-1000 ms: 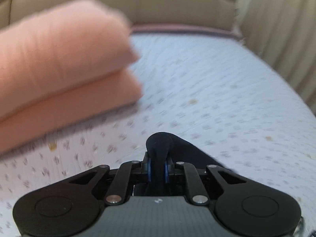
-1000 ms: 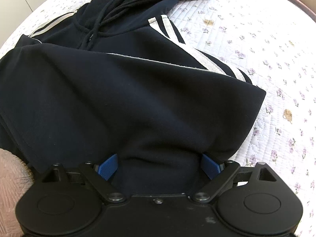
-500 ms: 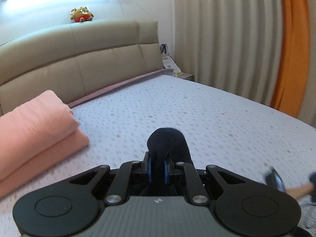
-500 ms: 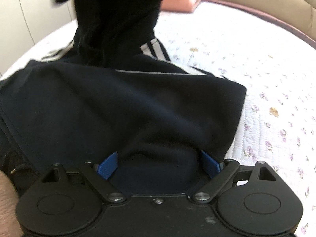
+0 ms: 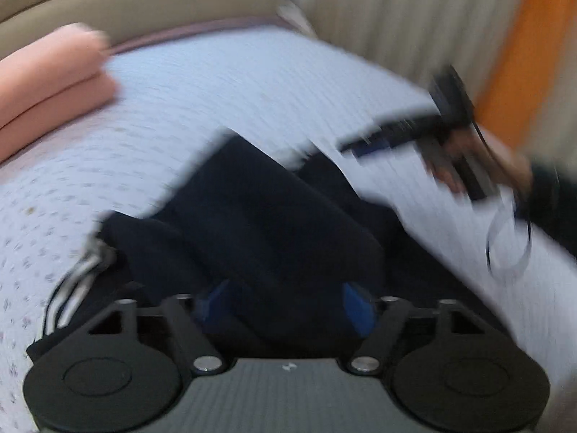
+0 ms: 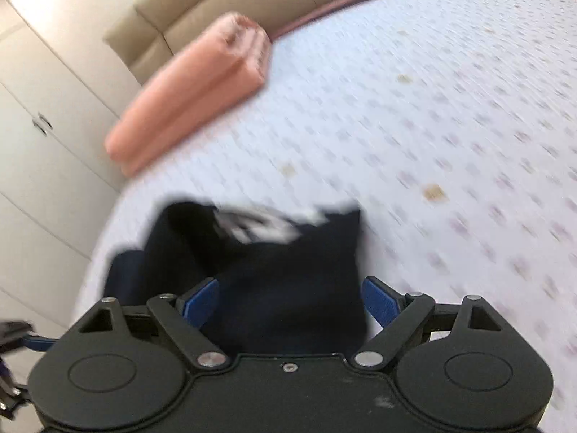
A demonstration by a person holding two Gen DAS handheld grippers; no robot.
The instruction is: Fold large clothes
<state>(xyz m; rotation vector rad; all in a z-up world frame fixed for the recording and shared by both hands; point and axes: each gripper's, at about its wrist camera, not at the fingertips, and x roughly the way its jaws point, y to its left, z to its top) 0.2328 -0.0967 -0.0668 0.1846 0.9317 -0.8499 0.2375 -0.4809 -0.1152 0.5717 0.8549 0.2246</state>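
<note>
A black hoodie with white stripes [image 5: 259, 216] lies bunched in folds on the floral bedsheet [image 5: 252, 86]. My left gripper [image 5: 285, 303] is open just above it, blue pads spread wide over the dark cloth. My right gripper [image 6: 288, 303] is open too, with the hoodie [image 6: 274, 274] lying between and beyond its spread fingers. In the left wrist view the right gripper [image 5: 364, 146] shows blurred at the right, held in a hand. Both views are motion-blurred.
A folded pink blanket [image 6: 191, 90] lies near the beige padded headboard [image 6: 216, 7]. White wardrobe doors [image 6: 36, 144] stand left of the bed. Pleated cream curtains [image 5: 396, 18] and an orange curtain [image 5: 533, 54] hang at the right.
My left gripper has let go of the hoodie cloth, opened, and tipped down over the garment. The right view has swung up from the spread hoodie; the hoodie is now folded smaller.
</note>
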